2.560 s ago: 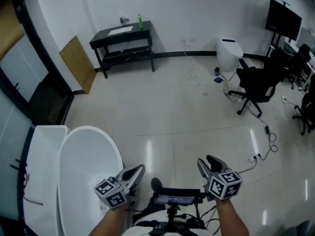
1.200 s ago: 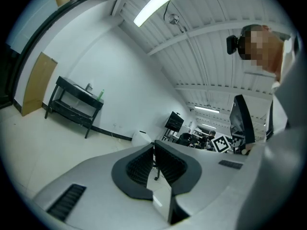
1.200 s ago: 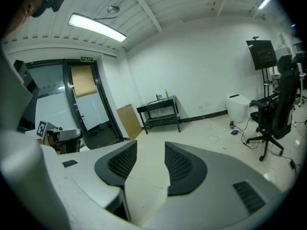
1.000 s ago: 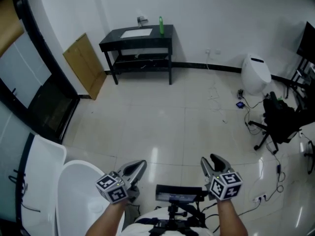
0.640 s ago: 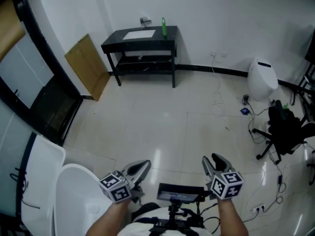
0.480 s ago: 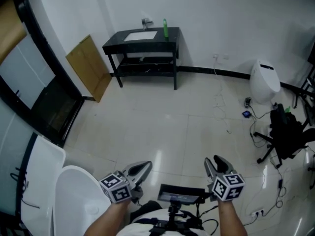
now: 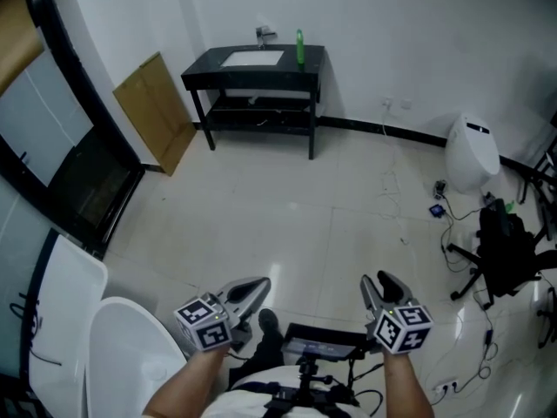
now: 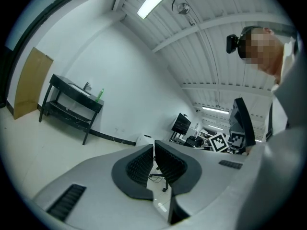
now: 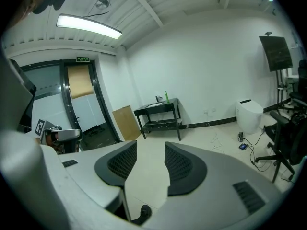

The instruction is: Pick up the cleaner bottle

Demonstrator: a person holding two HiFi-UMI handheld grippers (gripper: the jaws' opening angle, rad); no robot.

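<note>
The cleaner bottle (image 7: 299,47) is slim and green. It stands upright on the right rear corner of a black table (image 7: 291,64) against the far wall. It shows small in the left gripper view (image 8: 100,95) and the right gripper view (image 9: 166,96). My left gripper (image 7: 251,287) and right gripper (image 7: 378,286) hang near my body, far across the floor from the bottle. The left gripper (image 8: 153,159) has its pads nearly together with nothing between them. The right gripper (image 9: 150,161) stands open and empty.
A white basin (image 7: 252,57) with a tap (image 7: 264,33) sits in the table top. A wooden board (image 7: 150,111) leans on the left wall. A white tub (image 7: 122,360) is at lower left. A white unit (image 7: 471,152), floor cables (image 7: 439,185) and an office chair (image 7: 505,244) are at right.
The table and bottle have shifted right and come a little nearer in the head view, and the tub has slid out at lower left. Both grippers keep their pose.
</note>
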